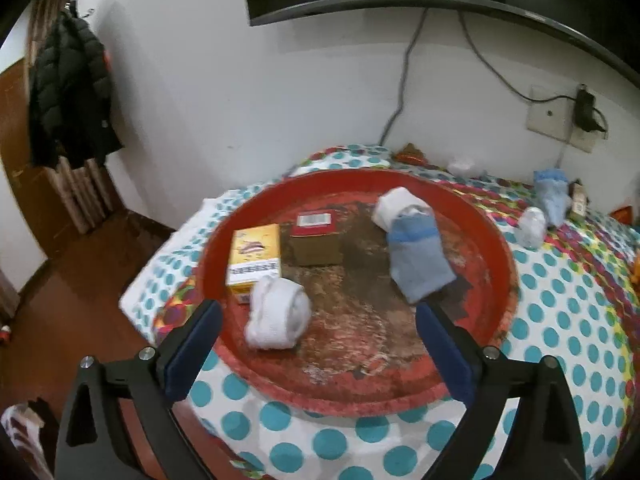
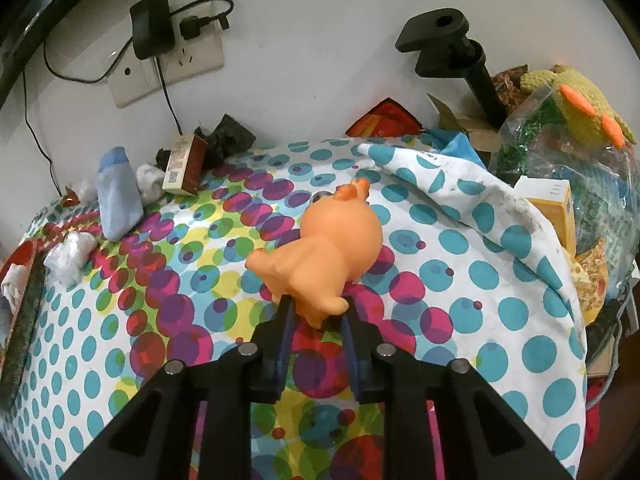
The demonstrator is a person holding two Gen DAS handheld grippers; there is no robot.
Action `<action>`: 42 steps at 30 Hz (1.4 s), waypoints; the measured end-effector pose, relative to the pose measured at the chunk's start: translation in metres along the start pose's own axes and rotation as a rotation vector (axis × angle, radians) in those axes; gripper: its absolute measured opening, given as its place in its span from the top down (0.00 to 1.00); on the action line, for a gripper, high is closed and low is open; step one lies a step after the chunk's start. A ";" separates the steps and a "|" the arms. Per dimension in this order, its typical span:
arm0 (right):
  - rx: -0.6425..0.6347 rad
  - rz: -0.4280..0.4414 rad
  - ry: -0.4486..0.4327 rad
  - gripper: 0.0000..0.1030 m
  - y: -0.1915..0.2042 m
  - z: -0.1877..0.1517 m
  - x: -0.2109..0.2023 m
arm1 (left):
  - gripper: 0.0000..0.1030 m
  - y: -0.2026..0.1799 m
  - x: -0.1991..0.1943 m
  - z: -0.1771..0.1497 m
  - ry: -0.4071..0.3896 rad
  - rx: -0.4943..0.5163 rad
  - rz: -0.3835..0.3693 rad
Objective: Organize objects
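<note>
In the left wrist view a round red tray (image 1: 496,248) lies on the dotted tablecloth. It holds a yellow box (image 1: 255,258), a red-topped brown box (image 1: 315,240), a white rolled sock (image 1: 277,314), another white roll (image 1: 396,204) and a blue sock (image 1: 420,260). My left gripper (image 1: 318,308) is open and empty, just above the tray's near side. In the right wrist view my right gripper (image 2: 317,307) is shut on the lower end of an orange rubber toy (image 2: 324,252), which lies over the cloth.
On the cloth outside the tray lie a blue sock (image 2: 118,196), white rolls (image 2: 70,256), and a brown-and-white box (image 2: 185,164) by the wall. A cluttered pile with a yellow box (image 2: 554,208), plastic bag and knitted toy (image 2: 580,100) stands right. A black stand (image 2: 476,64) rises behind.
</note>
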State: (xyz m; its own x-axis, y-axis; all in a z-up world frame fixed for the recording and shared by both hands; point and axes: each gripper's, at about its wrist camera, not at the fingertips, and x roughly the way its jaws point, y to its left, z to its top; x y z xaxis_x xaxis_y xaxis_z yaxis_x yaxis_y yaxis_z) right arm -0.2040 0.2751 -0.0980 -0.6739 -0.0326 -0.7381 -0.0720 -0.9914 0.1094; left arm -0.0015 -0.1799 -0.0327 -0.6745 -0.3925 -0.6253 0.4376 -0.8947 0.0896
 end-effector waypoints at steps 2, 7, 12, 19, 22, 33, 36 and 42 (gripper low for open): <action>0.020 0.012 0.006 0.73 -0.005 -0.001 -0.001 | 0.05 -0.001 0.002 -0.002 -0.002 -0.002 -0.013; 0.140 0.048 0.007 0.43 -0.017 -0.005 -0.006 | 0.05 0.001 0.010 -0.006 0.018 -0.007 -0.020; 0.250 0.077 0.056 0.42 -0.031 0.008 -0.012 | 0.05 0.003 0.014 -0.008 0.027 -0.015 -0.037; 0.373 0.116 0.209 0.42 -0.028 0.049 0.020 | 0.05 0.004 0.018 -0.011 0.030 -0.005 -0.020; 0.456 0.160 0.209 0.42 -0.026 0.054 0.024 | 0.05 0.006 0.021 -0.012 0.031 -0.005 -0.011; 0.829 0.138 0.244 0.42 -0.044 0.063 0.044 | 0.05 0.011 0.026 -0.013 0.043 -0.028 -0.012; 0.866 0.056 0.263 0.40 -0.038 0.067 0.051 | 0.05 0.012 0.029 -0.014 0.050 -0.027 -0.008; 0.647 -0.023 0.298 0.43 -0.014 0.079 0.067 | 0.05 0.016 0.033 -0.014 0.061 -0.044 -0.009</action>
State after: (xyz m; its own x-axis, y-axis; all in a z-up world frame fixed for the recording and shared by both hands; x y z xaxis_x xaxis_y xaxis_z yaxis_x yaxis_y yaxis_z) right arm -0.3062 0.2967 -0.0965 -0.4436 -0.1373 -0.8856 -0.5682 -0.7211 0.3964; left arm -0.0081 -0.2044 -0.0626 -0.6415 -0.3695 -0.6723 0.4583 -0.8874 0.0505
